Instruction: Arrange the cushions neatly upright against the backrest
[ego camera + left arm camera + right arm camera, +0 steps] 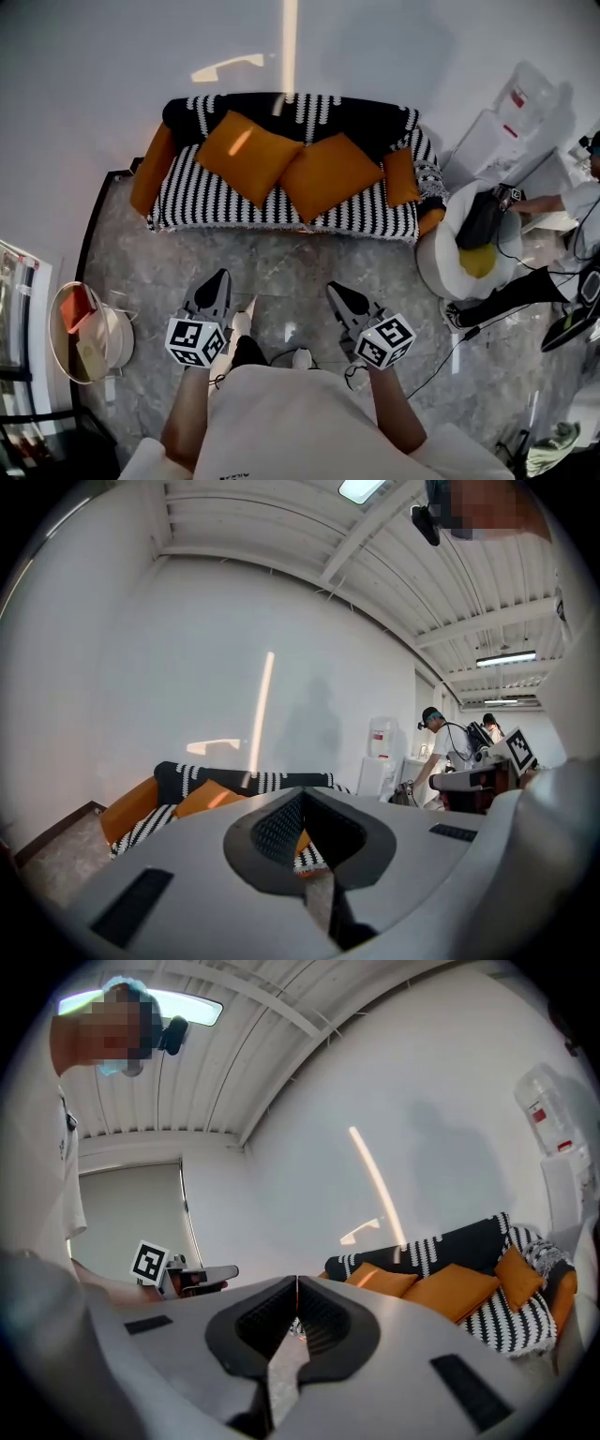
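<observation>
Here, orange cushions (248,155) on striped sofa (202,199).

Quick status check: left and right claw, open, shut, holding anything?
Left claw: shut, nothing between its jaws.
Right claw: shut, nothing between its jaws.

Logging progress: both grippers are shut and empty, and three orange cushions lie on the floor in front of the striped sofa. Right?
No: the head view shows the cushions on the striped sofa itself. Left gripper and right gripper: shut, empty.
</observation>
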A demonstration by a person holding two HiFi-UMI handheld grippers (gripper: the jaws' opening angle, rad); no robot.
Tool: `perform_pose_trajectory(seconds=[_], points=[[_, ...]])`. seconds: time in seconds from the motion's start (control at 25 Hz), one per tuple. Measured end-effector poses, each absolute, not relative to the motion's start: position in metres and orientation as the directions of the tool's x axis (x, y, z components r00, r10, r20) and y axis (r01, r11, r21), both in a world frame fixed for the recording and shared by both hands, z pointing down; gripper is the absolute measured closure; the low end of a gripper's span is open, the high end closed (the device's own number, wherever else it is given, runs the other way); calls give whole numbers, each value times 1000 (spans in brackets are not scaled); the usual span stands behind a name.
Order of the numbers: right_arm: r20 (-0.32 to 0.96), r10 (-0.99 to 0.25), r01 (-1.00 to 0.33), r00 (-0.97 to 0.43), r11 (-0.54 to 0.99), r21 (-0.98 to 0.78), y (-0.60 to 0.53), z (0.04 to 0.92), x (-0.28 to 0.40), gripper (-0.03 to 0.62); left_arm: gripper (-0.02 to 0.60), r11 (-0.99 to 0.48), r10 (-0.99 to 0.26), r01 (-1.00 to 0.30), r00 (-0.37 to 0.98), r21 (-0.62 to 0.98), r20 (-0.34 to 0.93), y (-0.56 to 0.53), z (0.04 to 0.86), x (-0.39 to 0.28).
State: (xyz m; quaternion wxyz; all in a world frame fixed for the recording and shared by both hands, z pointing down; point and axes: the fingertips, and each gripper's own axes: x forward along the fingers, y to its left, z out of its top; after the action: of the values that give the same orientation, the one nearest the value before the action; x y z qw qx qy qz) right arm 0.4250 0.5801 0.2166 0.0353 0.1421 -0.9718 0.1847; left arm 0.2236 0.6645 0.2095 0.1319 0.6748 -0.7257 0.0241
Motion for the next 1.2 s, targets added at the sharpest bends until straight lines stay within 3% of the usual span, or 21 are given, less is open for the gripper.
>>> perform_pose_trajectory(seconds=[0.56,1.2], points=[[164,-234,-276,-958,910,-309,548,222,267,571,565,42,-965,-982,7,183,261,627,231,98],[209,-361,-410,-909,867,-284,511,222,114,571,565,-51,-962,-978,103,205,252,591,235,-72]])
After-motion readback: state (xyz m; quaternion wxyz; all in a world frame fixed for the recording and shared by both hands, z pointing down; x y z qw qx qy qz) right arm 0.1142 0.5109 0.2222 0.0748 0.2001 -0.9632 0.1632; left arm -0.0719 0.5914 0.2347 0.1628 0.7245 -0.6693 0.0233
